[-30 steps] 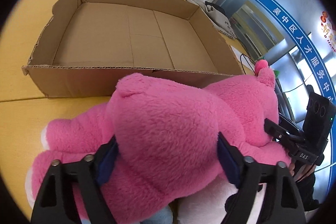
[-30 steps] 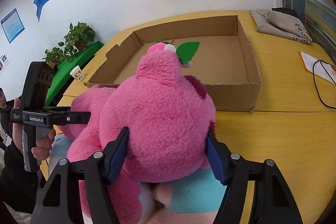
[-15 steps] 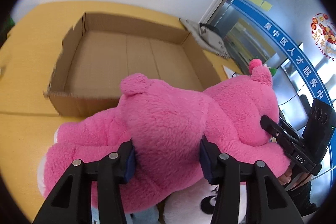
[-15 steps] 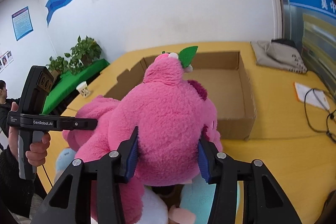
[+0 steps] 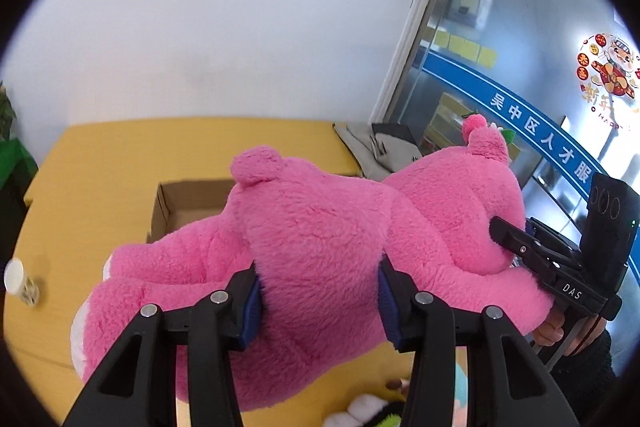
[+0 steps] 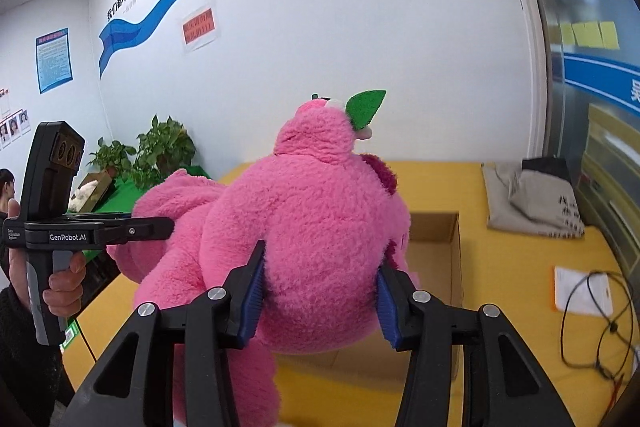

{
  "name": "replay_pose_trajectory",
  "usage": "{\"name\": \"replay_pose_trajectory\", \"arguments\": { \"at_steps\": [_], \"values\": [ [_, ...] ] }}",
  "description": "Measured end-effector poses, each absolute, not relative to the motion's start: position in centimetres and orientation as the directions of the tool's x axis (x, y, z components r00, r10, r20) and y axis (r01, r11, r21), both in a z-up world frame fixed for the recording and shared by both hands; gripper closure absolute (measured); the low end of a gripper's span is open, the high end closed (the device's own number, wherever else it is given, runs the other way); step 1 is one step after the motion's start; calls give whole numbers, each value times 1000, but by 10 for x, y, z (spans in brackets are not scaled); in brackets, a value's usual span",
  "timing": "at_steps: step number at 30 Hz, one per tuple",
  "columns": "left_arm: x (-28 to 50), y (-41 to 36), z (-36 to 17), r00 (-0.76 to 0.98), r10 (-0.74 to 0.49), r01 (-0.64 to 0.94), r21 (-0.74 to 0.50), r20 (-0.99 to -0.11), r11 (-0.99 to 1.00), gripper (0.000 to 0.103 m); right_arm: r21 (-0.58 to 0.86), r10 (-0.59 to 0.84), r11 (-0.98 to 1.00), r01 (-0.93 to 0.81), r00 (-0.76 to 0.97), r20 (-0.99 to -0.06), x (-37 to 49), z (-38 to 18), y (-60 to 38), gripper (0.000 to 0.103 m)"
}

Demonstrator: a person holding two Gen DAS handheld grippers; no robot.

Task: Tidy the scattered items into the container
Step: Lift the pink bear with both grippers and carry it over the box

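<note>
A big pink plush bear [image 5: 320,247] hangs in the air between both grippers. My left gripper [image 5: 318,291] is shut on its body; my right gripper [image 6: 320,291] is shut on its head [image 6: 316,227], which has a green leaf on top. The bear is held high above the yellow table [image 5: 100,179]. The open cardboard box [image 5: 180,203] lies beyond and below the bear, mostly hidden by it; its right corner shows in the right wrist view [image 6: 436,247]. The right gripper also shows at the right of the left wrist view [image 5: 560,267].
Other plush toys [image 5: 368,407] lie on the table under the bear. A paper cup [image 5: 20,283] stands at the table's left edge. A grey cloth bag [image 6: 536,203], a paper sheet and a black cable [image 6: 592,315] lie right of the box. Potted plants [image 6: 160,151] stand far left.
Both grippers closed tighter on the bear and lifted it well up off the table; the box now appears lower and farther, mostly hidden behind the bear.
</note>
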State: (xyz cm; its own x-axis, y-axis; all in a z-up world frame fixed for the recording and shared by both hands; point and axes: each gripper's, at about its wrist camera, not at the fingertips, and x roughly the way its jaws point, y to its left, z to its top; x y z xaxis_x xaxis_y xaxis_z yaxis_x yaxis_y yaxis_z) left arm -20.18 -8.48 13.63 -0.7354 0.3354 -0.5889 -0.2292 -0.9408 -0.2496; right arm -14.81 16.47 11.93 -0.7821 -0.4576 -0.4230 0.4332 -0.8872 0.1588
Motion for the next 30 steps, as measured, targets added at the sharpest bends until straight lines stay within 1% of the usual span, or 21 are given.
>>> {"name": "replay_pose_trajectory", "arguments": {
  "at_steps": [4, 7, 11, 14, 16, 19, 22, 24, 27, 30],
  "values": [
    [-239, -82, 147, -757, 326, -236, -228, -567, -945, 56, 163, -460, -887, 432, -796, -395, -190, 132, 161, 51],
    [-273, -78, 141, -758, 324, -233, -230, -566, -945, 56, 175, -460, -887, 427, -803, -379, -225, 130, 161, 51],
    [-324, -78, 109, -739, 324, -222, -241, -591, -945, 56, 207, -456, -890, 406, -799, -391, -276, 107, 163, 51],
    [-358, -81, 74, -716, 332, -216, -259, -613, -942, 56, 231, -449, -893, 386, -792, -413, -316, 78, 165, 51],
    [-380, -81, 43, -692, 340, -205, -279, -637, -938, 56, 242, -441, -897, 370, -782, -441, -340, 54, 165, 51],
    [-406, -80, -4, -650, 353, -189, -308, -673, -933, 56, 264, -417, -908, 324, -751, -513, -374, 10, 168, 51],
    [-421, -77, -39, -614, 357, -177, -318, -704, -931, 57, 259, -382, -924, 282, -720, -579, -395, -27, 169, 51],
    [-422, -72, -47, -628, 356, -189, -308, -692, -932, 57, 257, -364, -931, 259, -700, -614, -402, -46, 172, 51],
    [-420, -66, -54, -625, 316, -194, -250, -714, -949, 55, 256, -348, -937, 237, -687, -638, -404, -57, 179, 49],
    [-415, -62, -62, -624, 280, -202, -196, -729, -960, 51, 260, -335, -942, 211, -636, -696, -403, -64, 182, 46]
  ]
}}
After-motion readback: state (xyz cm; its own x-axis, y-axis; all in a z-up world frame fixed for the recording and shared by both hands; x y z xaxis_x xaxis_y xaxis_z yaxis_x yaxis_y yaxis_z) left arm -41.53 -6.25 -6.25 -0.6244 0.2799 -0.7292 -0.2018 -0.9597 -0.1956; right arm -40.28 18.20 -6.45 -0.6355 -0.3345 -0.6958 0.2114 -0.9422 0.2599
